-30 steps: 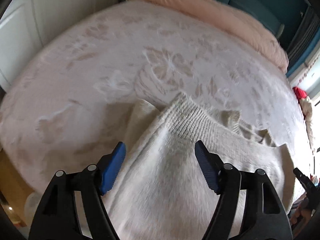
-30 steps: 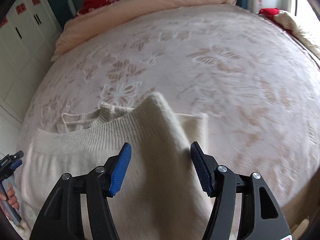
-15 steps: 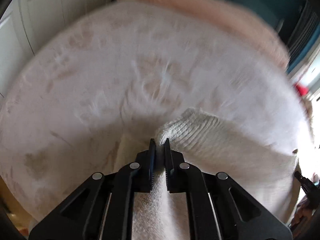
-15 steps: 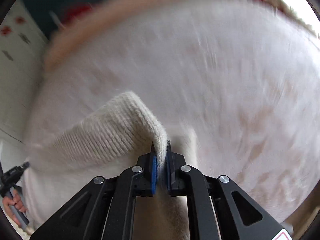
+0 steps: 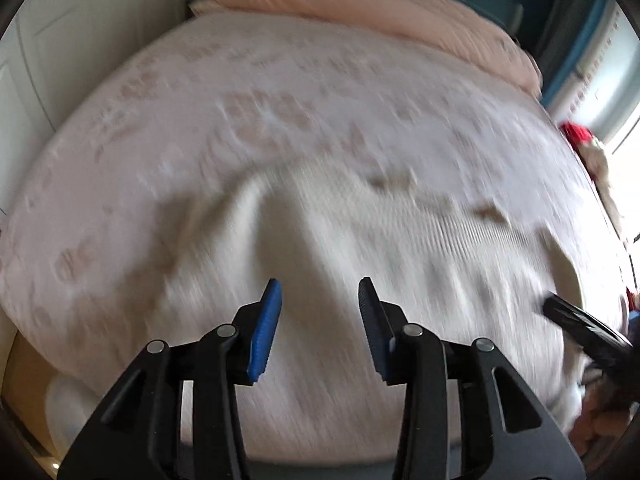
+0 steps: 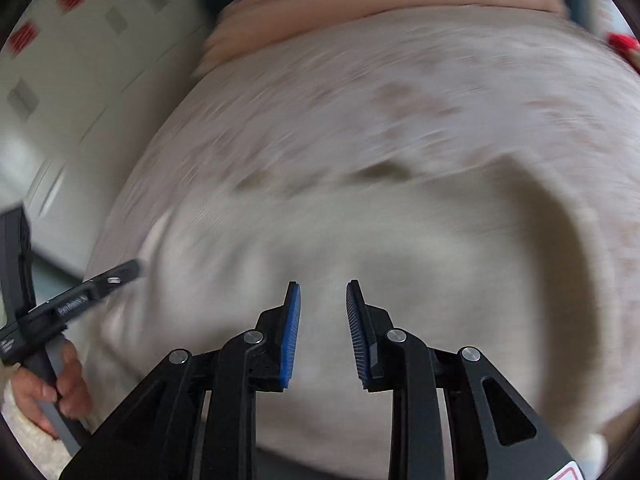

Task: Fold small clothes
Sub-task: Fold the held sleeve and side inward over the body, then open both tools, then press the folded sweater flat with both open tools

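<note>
A cream knitted sweater lies spread on the bed, blurred by motion; it also shows in the right wrist view. My left gripper is open and empty just above the sweater's near part. My right gripper is open and empty above the sweater too. The right gripper's tip shows at the right edge of the left wrist view. The left gripper and the hand holding it show at the left of the right wrist view.
The bed has a pale floral cover and a pink quilt rolled at its far end. White cupboard doors stand along the bed's left side. A red item lies at the right edge.
Both grippers were open, then shut on the sweater's edge half a second ago, and have now opened and let it go. The sweater now lies flatter, further forward on the bed.
</note>
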Demonstrator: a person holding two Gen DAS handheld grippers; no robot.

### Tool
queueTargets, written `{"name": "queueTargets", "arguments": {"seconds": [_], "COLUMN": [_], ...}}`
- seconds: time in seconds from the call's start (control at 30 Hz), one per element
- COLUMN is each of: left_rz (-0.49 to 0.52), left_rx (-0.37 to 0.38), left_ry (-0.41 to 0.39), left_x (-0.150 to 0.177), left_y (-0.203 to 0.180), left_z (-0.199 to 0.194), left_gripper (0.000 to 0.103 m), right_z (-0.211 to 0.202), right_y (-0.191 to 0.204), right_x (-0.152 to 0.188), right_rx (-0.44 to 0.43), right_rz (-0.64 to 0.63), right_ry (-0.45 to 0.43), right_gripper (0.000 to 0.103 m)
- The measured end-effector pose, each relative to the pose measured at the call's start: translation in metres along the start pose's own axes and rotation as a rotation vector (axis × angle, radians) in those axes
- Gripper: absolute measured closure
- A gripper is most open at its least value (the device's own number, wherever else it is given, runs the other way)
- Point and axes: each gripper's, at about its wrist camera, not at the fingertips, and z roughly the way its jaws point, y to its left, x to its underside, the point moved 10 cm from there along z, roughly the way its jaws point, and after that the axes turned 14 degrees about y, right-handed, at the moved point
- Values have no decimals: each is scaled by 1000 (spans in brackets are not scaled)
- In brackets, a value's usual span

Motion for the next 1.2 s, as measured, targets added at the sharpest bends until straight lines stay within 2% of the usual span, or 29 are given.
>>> {"name": "queueTargets", "arguments": {"seconds": [0.07,0.1,0.13,0.17,0.23,0.3,0.43,0.5,0.6,0.63,0.7,0.73,0.83,0.87,0.97,1.07,1.2], "left_rz": [8,10,9,10,9,-2,-33,-56,-90,-96,-97,-94,-90,-94,-96,-94,-102], "left_rx": [-27,-49,-68,-67,-56,-53,-45,-44,-34,-27,-24,-27,-29,-26,-25,-24,-22], "left_ry": [37,58,75,67,39,48,28,32,43,41,31,28,23,22,19,19,27], "left_x": [21,30,37,40,41,40,42,45,53,55,59,60,63,64,64,66,71], "left_y": [4,8,15,21,24,23,30,40,54,56,59,59,63,64,63,63,66], "left_z": [14,23,34,41,40,35,17,16,18,17,12,10,8,9,9,7,4], "left_gripper": [64,64,62,61,60,60,59,58,58,58,58,58,58,58,57,56,56], "right_z": [30,40,58,68,68,56,29,37,86,99,98,92,67,61,72,116,134], "right_y": [30,35,34,31,28,32,73,89,91,90,94,98,124,137,154,148,149], "right_x": [7,8,6,4,-5,-13,-13,-8,-2,-4,-12,-15,-19,-18,-20,-28,-44], "right_rx": [7,22,75,99,87,83,42,45,88,113,154,160,76,73,123,199,249], "right_rz": [-76,-95,-117,-125,-101,-48,-117,-151,-161,-171,-192,-178,-185,-214,-284,-274,-269], "right_ry": [55,76,98,88,81,89,42,65,171,157,137,139,106,96,117,206,207], "right_gripper": [79,80,81,84,85,83,82,82,82,82,82,78,78,78,78,78,75]}}
